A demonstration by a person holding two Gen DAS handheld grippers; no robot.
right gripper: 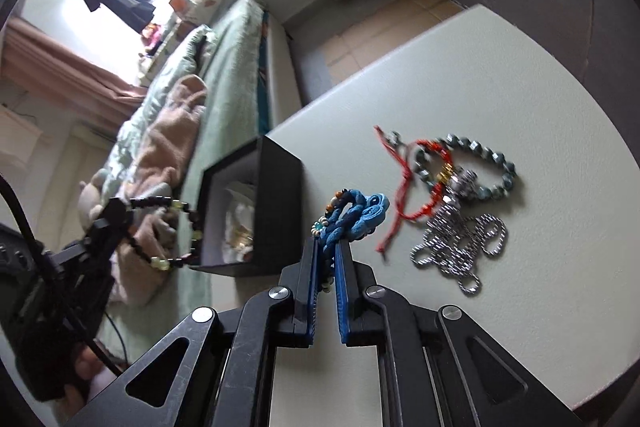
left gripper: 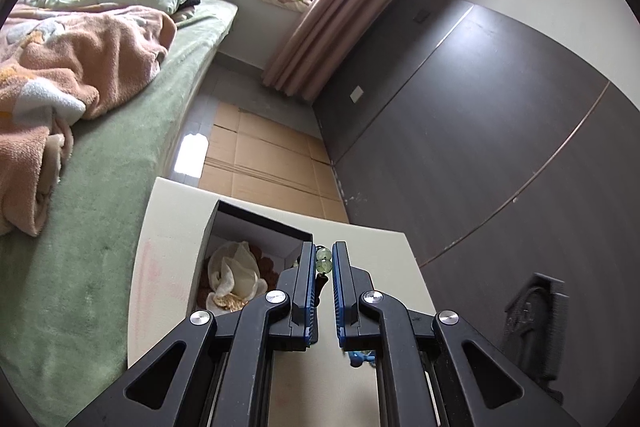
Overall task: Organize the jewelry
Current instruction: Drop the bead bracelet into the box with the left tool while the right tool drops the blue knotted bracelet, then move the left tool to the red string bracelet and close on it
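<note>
The blue braided bracelet [right gripper: 352, 215] sticks up and away from the tips of the right claw [right gripper: 328, 247], its long axis running along the fingers toward the far edge of the bench [right gripper: 520, 75], with a knot of small coloured beads at its near end. The right claw is pressed together on it, pinching the cord between its blue pads.

The left claw [left gripper: 324, 255] is nearly closed and pinches a dark beaded bracelet [right gripper: 168, 227] with pale green beads [left gripper: 324, 259]. In the right wrist view the loop hangs open beside the black box [right gripper: 280, 211], just in front of its open side. The box stands on the bench at its edge next to the bed [right gripper: 232, 75], with a pale pouch [left gripper: 236, 267] inside.

To the right of the blue bracelet lie 3 more pieces, touching one another: a red cord bracelet [right gripper: 404, 183], a grey-green bead bracelet [right gripper: 496, 155] and a silver chain [right gripper: 460, 243].
</note>
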